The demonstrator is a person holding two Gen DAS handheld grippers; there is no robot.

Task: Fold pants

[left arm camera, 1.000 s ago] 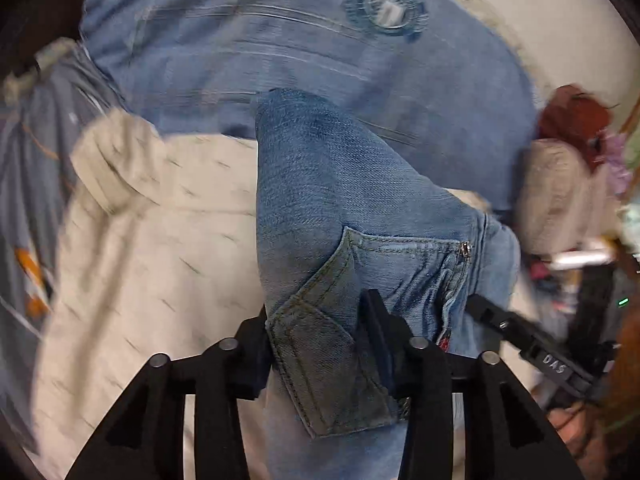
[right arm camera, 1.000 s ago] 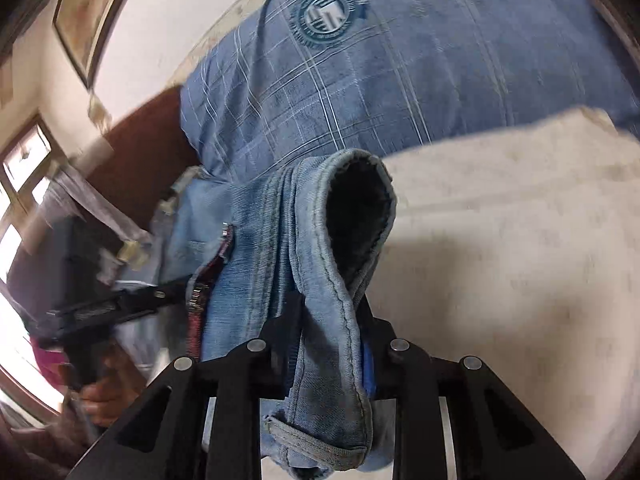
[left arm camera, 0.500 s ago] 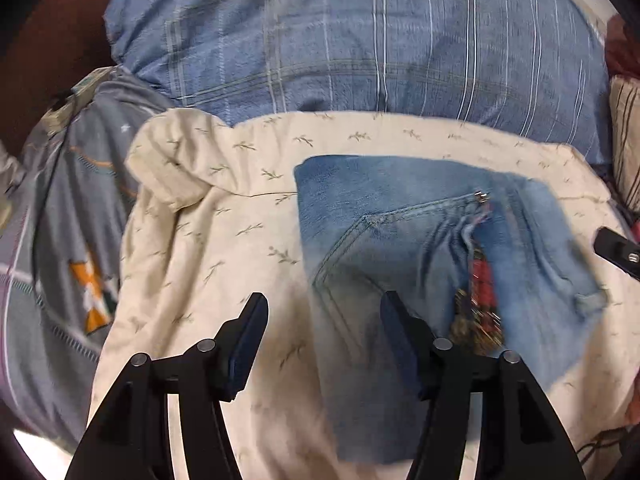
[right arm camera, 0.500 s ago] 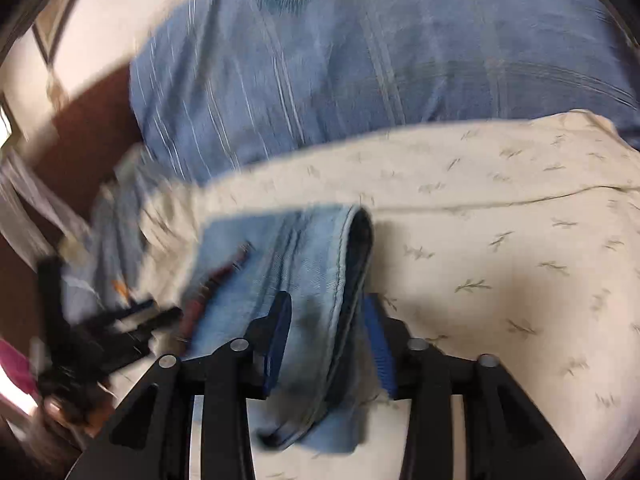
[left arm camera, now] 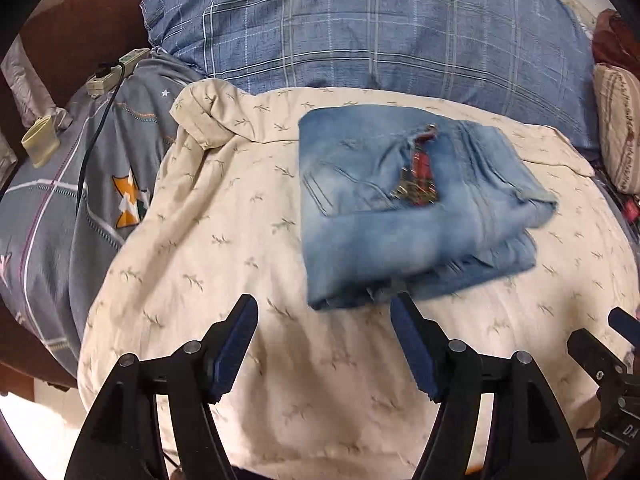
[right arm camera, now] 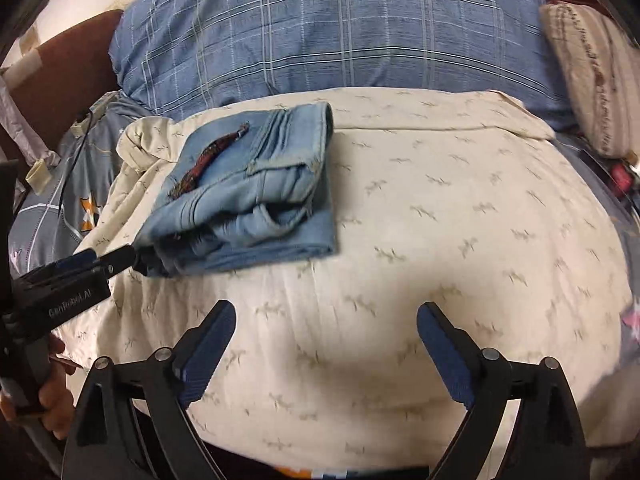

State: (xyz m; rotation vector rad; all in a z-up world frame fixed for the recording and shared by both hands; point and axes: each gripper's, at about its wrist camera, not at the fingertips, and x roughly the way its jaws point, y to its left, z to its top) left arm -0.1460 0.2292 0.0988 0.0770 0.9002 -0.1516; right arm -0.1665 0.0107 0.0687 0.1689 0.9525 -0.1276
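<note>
Light blue denim pants (left arm camera: 404,204) lie folded into a thick square on the cream patterned cover (left arm camera: 248,272), with a red key strap (left arm camera: 420,172) on top. My left gripper (left arm camera: 324,304) sits just in front of the pants' near edge, jaws opening, nothing between them. In the right wrist view the same pants (right arm camera: 256,196) lie up and to the left. My right gripper (right arm camera: 326,312) hovers over bare cover, jaws opening and empty. The left gripper (right arm camera: 120,258) shows there at the pants' near left corner.
A large blue plaid pillow (left arm camera: 360,32) lies behind the cover. A grey patterned sheet (left arm camera: 60,200) with a power strip (left arm camera: 112,74) is on the left. A beige cushion (right arm camera: 592,80) stands at the right. A hand (right arm camera: 48,396) holds the left tool.
Both grippers let go of the pants, opened wide and pulled back toward the near edge. The pants went from hanging in the jaws to lying folded on the cover.
</note>
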